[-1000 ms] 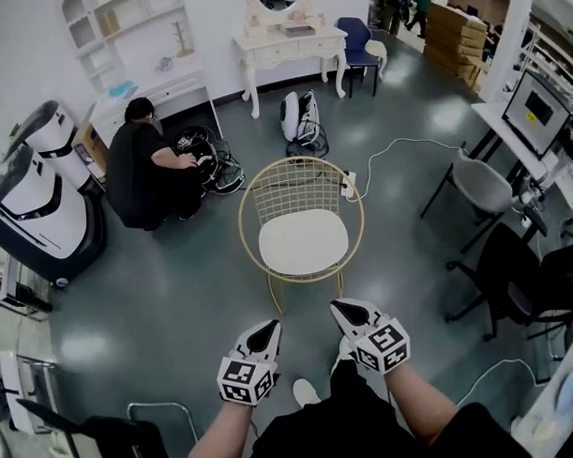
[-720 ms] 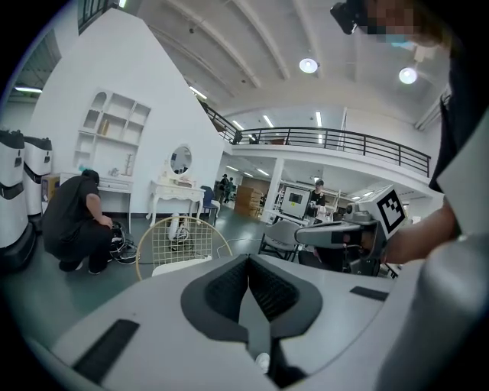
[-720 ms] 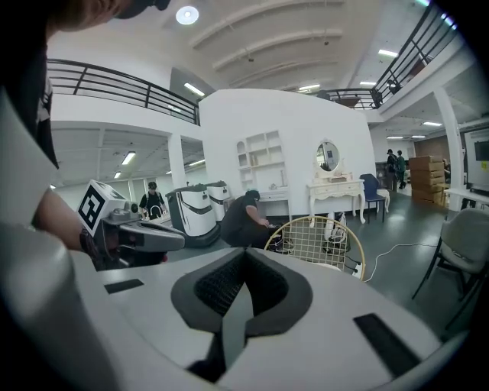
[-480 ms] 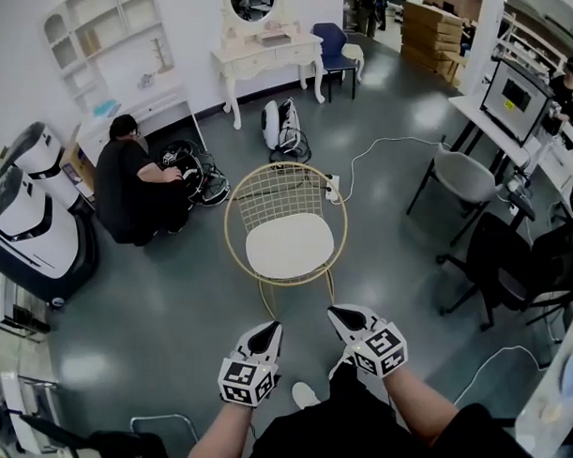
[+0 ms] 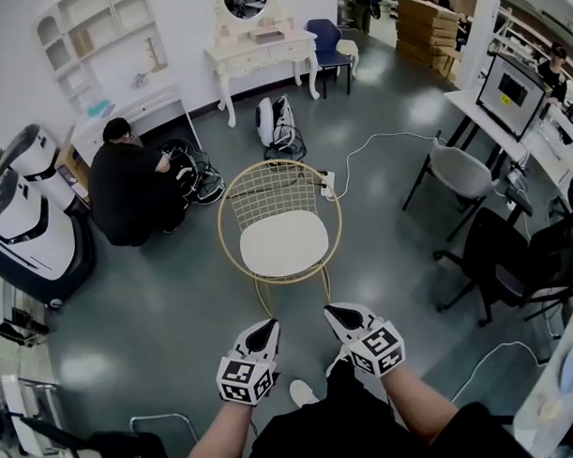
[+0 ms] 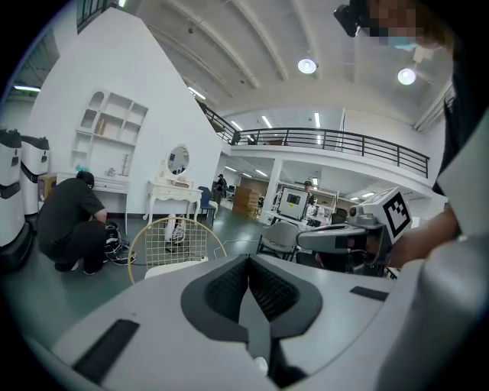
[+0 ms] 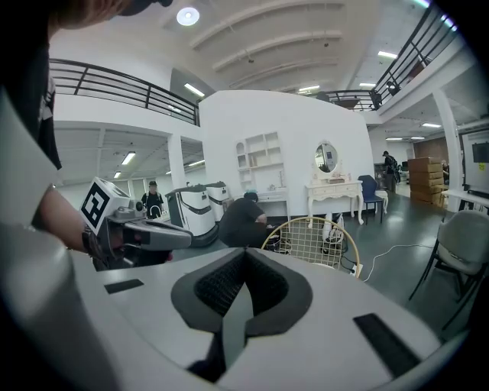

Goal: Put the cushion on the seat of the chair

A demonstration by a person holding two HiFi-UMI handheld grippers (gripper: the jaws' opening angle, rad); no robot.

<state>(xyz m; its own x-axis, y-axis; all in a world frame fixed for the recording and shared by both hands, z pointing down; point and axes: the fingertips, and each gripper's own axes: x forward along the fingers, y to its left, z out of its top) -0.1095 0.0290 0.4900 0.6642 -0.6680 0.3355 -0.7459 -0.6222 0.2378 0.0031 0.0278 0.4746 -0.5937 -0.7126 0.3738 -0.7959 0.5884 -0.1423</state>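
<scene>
The cushion (image 5: 284, 245), white and rounded, lies flat on the seat of the gold wire chair (image 5: 278, 180), filling most of the ring of the frame. It sits ahead of both tools, well apart from them, with bare grey floor (image 5: 167, 303) between the chair's front legs and the jaw tips. Neither tool touches it.

The left gripper (image 5: 267, 327) is held low in front of the person, nose aimed toward the chair's near left side. Its jaws are pressed together with nothing between them; in the left gripper view the closed tips (image 6: 250, 305) point past the chair's mesh back (image 6: 174, 243), and a pale edge of the cushion (image 6: 173, 267) shows just above the gripper body. The right gripper (image 5: 336, 314) sits level with it, near it but not touching, aimed at the chair's near right side. Its jaws are likewise closed and empty, and in the right gripper view (image 7: 238, 305) the chair's gold back (image 7: 313, 240) rises just beyond them.

Behind the chair, a person in black (image 5: 125, 187) crouches by a tangle of cables (image 5: 195, 170). A white dressing table (image 5: 262, 51) stands against the far wall, a grey chair (image 5: 458, 170) off to the right, and a large white and black machine (image 5: 28, 228) at the left.
</scene>
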